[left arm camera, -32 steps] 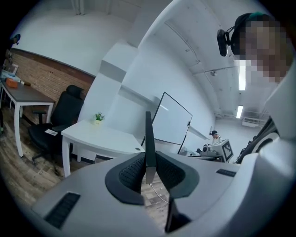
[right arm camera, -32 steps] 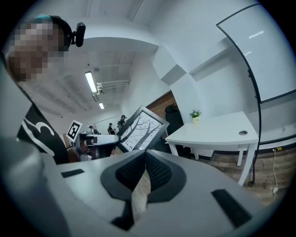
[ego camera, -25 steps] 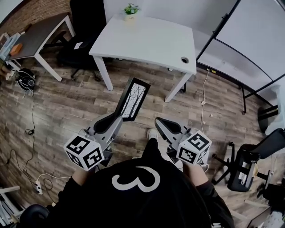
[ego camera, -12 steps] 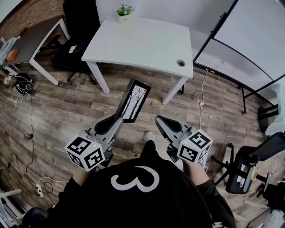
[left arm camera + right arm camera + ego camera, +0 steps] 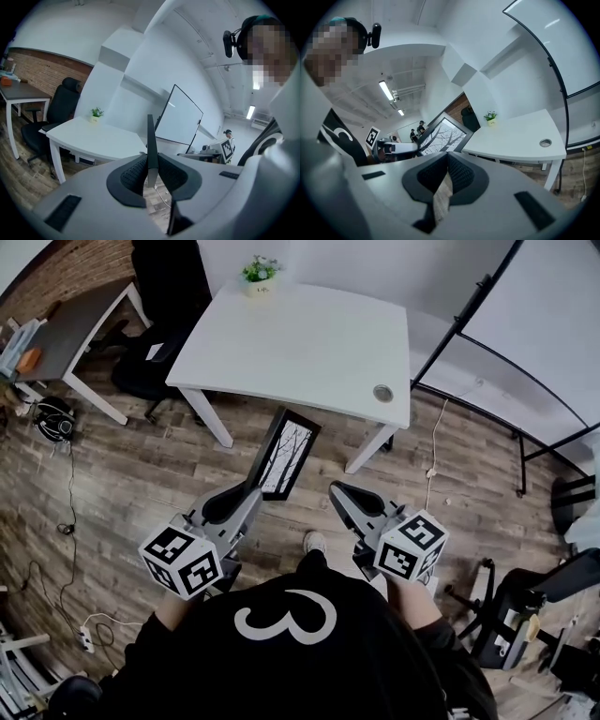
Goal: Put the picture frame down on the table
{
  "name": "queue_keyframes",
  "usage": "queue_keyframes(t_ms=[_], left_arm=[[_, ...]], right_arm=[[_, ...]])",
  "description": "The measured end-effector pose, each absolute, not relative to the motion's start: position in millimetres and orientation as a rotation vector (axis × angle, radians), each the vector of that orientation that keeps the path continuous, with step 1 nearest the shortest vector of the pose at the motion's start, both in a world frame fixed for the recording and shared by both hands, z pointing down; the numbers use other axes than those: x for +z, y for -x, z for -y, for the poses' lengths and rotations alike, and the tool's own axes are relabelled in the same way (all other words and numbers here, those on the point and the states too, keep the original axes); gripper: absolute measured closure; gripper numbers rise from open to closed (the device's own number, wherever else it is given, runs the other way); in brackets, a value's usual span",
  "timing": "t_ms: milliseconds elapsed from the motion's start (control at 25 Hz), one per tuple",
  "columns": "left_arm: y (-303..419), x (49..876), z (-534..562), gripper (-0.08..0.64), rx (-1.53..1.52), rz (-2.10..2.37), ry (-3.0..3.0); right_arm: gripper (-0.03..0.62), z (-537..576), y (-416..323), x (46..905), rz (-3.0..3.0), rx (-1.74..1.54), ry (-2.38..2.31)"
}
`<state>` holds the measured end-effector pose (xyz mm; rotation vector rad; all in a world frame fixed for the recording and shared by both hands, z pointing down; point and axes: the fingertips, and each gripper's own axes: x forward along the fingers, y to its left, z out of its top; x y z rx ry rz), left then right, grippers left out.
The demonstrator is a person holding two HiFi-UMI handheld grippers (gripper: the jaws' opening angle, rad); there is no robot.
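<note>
A black picture frame (image 5: 286,454) with a bare-tree print stands upright in my left gripper (image 5: 251,491), which is shut on its lower edge. In the left gripper view the frame (image 5: 150,136) shows edge-on, pinched between the ribbed pads (image 5: 136,173). The frame's printed face (image 5: 445,133) shows at the left in the right gripper view. The white table (image 5: 300,343) lies just ahead, past the frame's top edge. My right gripper (image 5: 339,493) hovers beside the frame, apart from it, its jaws shut and holding nothing.
A small potted plant (image 5: 260,273) sits at the white table's far edge and a round cable hole (image 5: 382,392) near its right corner. A black office chair (image 5: 155,348) and a dark desk (image 5: 75,315) stand left. A whiteboard (image 5: 544,324) is on the right.
Both grippers and the frame have moved forward towards the white table, which now lies nearer in the head view. The grip on the frame is unchanged.
</note>
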<state>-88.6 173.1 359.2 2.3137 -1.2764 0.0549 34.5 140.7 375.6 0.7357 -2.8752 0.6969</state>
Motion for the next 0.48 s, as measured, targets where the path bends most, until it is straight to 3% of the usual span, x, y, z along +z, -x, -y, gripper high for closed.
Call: queue_keyframes(t_ms=[480], left_arm=[[42.8,349.8,-79.1,0.479,0.061,1.312,-2.311]], right_arm=[[0.569,-49.9,-68.1,371.0,2.907,0.702,-0.649]])
